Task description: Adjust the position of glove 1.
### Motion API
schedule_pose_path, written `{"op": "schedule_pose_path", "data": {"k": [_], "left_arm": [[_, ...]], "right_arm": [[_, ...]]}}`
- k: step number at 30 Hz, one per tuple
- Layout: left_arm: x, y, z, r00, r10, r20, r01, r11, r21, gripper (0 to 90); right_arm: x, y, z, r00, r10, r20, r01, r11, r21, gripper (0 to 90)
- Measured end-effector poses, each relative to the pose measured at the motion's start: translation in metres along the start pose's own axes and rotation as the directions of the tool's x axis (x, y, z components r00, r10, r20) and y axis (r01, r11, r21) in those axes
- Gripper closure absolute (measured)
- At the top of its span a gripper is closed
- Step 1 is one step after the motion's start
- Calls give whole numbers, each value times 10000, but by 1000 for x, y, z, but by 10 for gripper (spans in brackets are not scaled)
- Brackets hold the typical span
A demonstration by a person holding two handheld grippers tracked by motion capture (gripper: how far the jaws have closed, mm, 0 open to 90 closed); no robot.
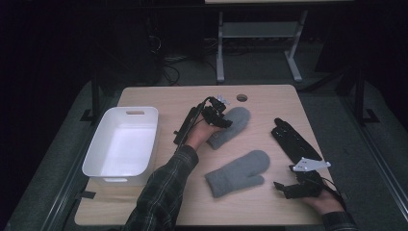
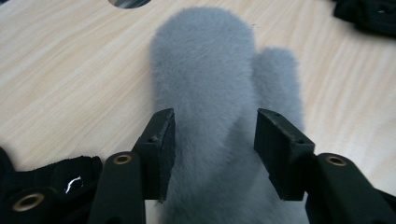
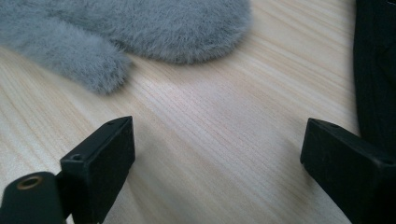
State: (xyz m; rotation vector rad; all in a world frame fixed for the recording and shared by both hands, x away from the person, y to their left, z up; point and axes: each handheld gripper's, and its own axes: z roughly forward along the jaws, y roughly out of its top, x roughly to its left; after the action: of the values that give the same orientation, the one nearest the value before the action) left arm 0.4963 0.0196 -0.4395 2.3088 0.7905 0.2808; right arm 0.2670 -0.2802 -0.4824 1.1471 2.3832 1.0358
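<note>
Two grey fuzzy mittens lie on the wooden table: the far mitten (image 1: pixel 231 126) and the near mitten (image 1: pixel 238 173). My left gripper (image 1: pixel 219 118) hovers over the far mitten's cuff end. In the left gripper view its jaws stand apart on either side of this mitten (image 2: pixel 210 79), and the left gripper (image 2: pixel 212 140) does not pinch the fur. My right gripper (image 1: pixel 284 188) rests near the front right edge. In the right gripper view, the right gripper (image 3: pixel 217 154) is wide open over bare wood, with the near mitten (image 3: pixel 154 23) just beyond it.
A white bin (image 1: pixel 122 144) stands at the table's left. One black glove (image 1: pixel 293 139) lies at the right, close to the right gripper, and another black glove (image 1: pixel 185 126) lies beside the left forearm. A round hole (image 1: pixel 242 97) sits near the far edge.
</note>
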Motion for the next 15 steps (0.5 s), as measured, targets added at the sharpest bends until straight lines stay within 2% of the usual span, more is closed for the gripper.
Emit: {"op": "schedule_pose_path", "data": {"k": [4,7,13,15], "left_arm": [[-1,-2,8,10000,42,42,-43,9998,217,469],[0,-2,10,10000,80,36,-82,9991,421,519],[-2,-4,14,9999,154,79,-157,9989,431,759],[-2,-2,12,9991,424,54,-426,9976,538,804]], "right_arm": [[0,0,0,10000,-9,-7,9,10000,-33,98],[0,0,0,10000,-26,3,26,10000,-11,98],[0,0,0,10000,-4,-2,4,10000,5,98],[0,0,0,10000,-6,0,6,10000,5,98]]}}
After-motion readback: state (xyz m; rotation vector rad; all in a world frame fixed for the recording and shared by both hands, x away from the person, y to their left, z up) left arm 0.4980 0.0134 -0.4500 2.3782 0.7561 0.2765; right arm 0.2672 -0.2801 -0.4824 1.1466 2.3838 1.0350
